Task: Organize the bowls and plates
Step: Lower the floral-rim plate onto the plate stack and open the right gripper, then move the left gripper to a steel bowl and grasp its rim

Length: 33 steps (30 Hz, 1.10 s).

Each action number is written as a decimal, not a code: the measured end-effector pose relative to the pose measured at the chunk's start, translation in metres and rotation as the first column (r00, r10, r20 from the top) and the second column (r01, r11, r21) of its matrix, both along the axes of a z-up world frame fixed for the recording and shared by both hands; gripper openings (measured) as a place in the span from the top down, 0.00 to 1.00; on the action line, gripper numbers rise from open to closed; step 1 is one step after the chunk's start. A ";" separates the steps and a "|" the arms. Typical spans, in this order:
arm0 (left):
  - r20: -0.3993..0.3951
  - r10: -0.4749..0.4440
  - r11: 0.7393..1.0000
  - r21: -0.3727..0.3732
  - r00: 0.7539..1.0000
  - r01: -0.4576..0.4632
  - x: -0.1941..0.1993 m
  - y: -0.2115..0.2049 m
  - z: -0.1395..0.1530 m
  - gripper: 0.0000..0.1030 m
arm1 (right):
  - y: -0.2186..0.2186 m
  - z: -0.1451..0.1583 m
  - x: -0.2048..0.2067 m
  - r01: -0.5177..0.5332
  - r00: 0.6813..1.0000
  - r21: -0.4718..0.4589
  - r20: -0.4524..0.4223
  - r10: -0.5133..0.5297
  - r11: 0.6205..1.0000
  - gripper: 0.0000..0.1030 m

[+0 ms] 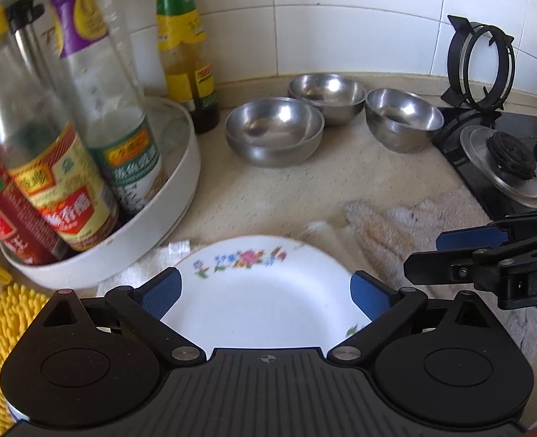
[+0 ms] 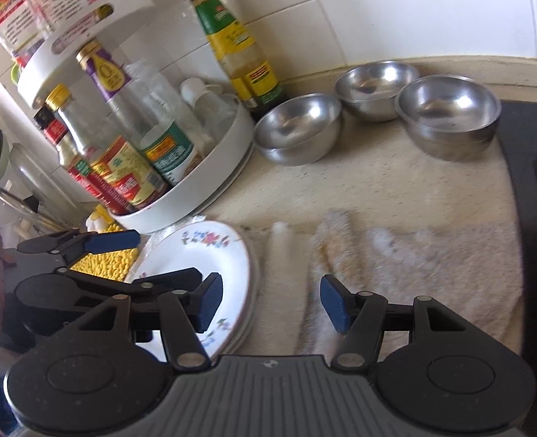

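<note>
Three round stainless steel bowls (image 1: 274, 129) sit on the speckled counter by the tiled wall. The glossy floral plate (image 1: 257, 291) tops a stack (lower plates mostly hidden) beside a fluffy towel (image 2: 396, 266). Left gripper (image 1: 265, 291) and right gripper (image 2: 270, 306) both spread wide, empty. Bottle labels too blurry to read.

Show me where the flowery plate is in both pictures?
Left wrist view: the flowery plate is bottom centre, between the open fingers of the left hand-held gripper.
Right wrist view: the plate is lower left, atop a stack, beside the towel.
Shared landmark: the green-labelled bottle against the tiled wall.
</note>
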<state>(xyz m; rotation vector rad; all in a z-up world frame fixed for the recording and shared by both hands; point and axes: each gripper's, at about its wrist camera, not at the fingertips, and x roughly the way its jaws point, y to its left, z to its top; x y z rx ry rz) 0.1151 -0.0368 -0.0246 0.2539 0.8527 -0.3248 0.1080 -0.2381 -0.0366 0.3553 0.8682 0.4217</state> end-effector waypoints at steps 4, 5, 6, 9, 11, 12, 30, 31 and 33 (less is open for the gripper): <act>0.026 -0.009 1.000 0.012 1.000 0.009 0.007 -0.015 0.006 0.01 | -0.016 0.005 0.005 0.023 1.000 -0.003 0.017 -0.023 1.000 0.38; 0.031 -0.010 1.000 0.016 0.999 0.010 0.009 -0.018 0.008 0.01 | -0.020 0.006 0.007 0.025 0.999 -0.005 0.023 -0.025 1.000 0.38; 0.034 -0.011 1.000 0.018 0.999 0.010 0.011 -0.022 0.009 0.01 | -0.024 0.007 0.009 0.028 0.999 -0.009 0.028 -0.028 1.000 0.38; 0.039 -0.016 1.000 0.019 0.999 0.015 0.019 -0.034 0.011 0.01 | -0.036 0.010 0.015 0.043 0.998 -0.019 0.038 -0.042 0.999 0.38; 0.040 -0.023 1.000 0.020 0.999 0.023 0.025 -0.041 0.011 0.01 | -0.044 0.011 0.020 0.051 0.998 -0.024 0.042 -0.050 0.998 0.38; 0.038 -0.024 1.000 0.019 0.999 0.023 0.028 -0.045 0.011 0.00 | -0.048 0.012 0.022 0.054 0.998 -0.028 0.043 -0.052 0.998 0.38; -0.019 -0.046 0.998 -0.044 0.999 0.045 0.115 -0.142 -0.002 0.00 | -0.140 0.032 0.131 0.139 0.989 -0.223 0.077 -0.125 0.965 0.38; -0.022 -0.042 0.998 -0.048 0.999 0.041 0.120 -0.146 -0.003 0.00 | -0.142 0.030 0.138 0.132 0.990 -0.224 0.071 -0.119 0.966 0.38; -0.031 -0.043 0.998 -0.055 0.999 0.041 0.129 -0.153 -0.006 0.00 | -0.144 0.025 0.150 0.103 0.994 -0.219 0.057 -0.093 0.970 0.38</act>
